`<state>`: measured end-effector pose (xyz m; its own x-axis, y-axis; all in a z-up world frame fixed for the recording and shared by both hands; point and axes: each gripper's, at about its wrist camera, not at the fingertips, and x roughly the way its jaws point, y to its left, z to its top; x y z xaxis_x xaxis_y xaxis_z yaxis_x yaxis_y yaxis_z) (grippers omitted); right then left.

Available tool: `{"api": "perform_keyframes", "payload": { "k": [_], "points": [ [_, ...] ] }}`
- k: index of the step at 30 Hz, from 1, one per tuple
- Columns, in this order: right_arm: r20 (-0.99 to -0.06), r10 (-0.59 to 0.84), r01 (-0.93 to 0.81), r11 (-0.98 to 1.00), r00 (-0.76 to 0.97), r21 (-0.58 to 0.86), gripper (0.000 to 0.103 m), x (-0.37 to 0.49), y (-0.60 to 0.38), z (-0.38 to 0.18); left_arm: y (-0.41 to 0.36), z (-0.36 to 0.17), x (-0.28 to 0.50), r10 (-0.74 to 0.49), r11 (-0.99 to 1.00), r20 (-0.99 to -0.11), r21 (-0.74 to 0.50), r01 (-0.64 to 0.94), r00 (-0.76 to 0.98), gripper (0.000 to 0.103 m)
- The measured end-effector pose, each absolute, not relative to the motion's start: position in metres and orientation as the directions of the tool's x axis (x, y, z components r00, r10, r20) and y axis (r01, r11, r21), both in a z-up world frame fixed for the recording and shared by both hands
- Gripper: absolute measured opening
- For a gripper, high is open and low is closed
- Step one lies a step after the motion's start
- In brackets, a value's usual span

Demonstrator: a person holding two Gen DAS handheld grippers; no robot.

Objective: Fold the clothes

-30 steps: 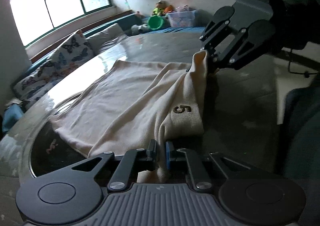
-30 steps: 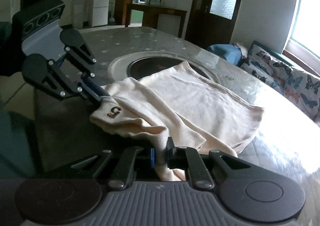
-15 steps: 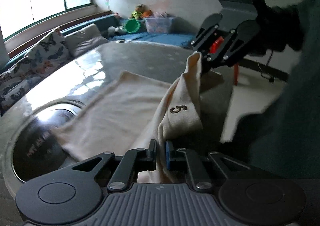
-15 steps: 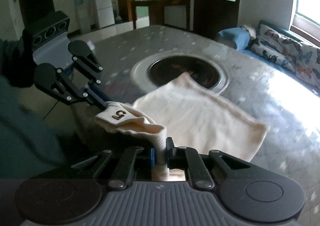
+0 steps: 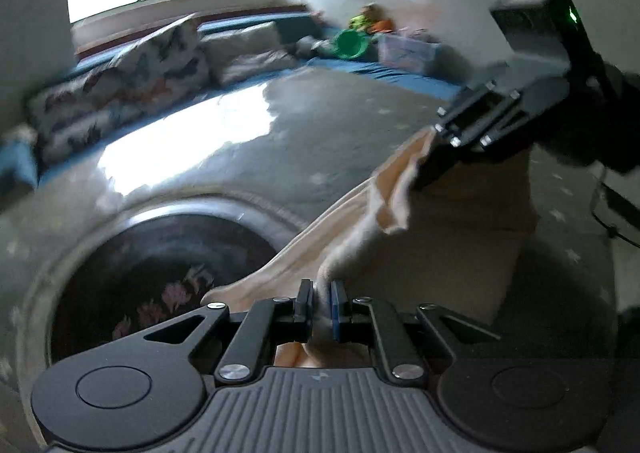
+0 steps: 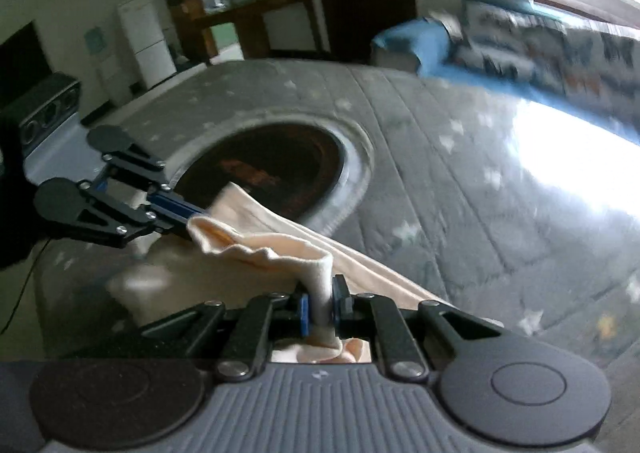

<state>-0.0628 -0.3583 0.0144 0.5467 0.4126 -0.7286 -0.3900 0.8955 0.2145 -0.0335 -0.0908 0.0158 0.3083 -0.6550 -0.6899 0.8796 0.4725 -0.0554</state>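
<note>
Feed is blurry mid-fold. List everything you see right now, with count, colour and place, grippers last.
garment: one, cream, stretched between both grippers above the table
table: one, grey with pale specks, under the garment
round inset: one, dark, in the table's middle
cushions: several, patterned and grey, on the blue bench below the window
tub: one, green, on the far bench
fridge: one, white, by the far wall
left gripper: black, fingers shut on the garment
right gripper: black, fingers shut on the garment
</note>
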Motion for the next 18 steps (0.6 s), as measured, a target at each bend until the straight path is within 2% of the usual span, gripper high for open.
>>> {"api": "perform_keyframes", "payload": {
  "k": [5, 10, 15, 17, 18],
  "points": [
    [-0.707, 0.46, -0.343, 0.885, 0.537, 0.315, 0.014, -0.059, -0.377, -0.003, -0.08, 0.011, -0.019, -0.676, 0.522, -0.673, -0.151, 0.84, 0.299, 0.01],
    [-0.687, 0.434, -0.363, 0.895, 0.583, 0.258, 0.014, -0.056, -0.379, 0.019, -0.078, 0.029, -0.013, -0.693, 0.535, -0.639, -0.144, 0.833, 0.334, 0.01],
    [-0.677, 0.407, -0.303, 0.913, 0.613, 0.275, 0.021, -0.049, -0.389, 0.013, -0.073, 0.021, 0.002, -0.657, 0.61, -0.658, -0.176, 0.772, 0.369, 0.011],
    [-0.67, 0.412, -0.301, 0.911, 0.617, 0.283, 0.033, -0.058, -0.393, 0.015, -0.065, 0.022, -0.001, -0.664, 0.612, -0.651, -0.189, 0.768, 0.369, 0.025],
    [-0.67, 0.406, -0.297, 0.914, 0.622, 0.278, 0.044, -0.066, -0.395, 0.016, -0.062, 0.024, -0.004, -0.665, 0.611, -0.647, -0.184, 0.77, 0.373, 0.029]
  ]
}}
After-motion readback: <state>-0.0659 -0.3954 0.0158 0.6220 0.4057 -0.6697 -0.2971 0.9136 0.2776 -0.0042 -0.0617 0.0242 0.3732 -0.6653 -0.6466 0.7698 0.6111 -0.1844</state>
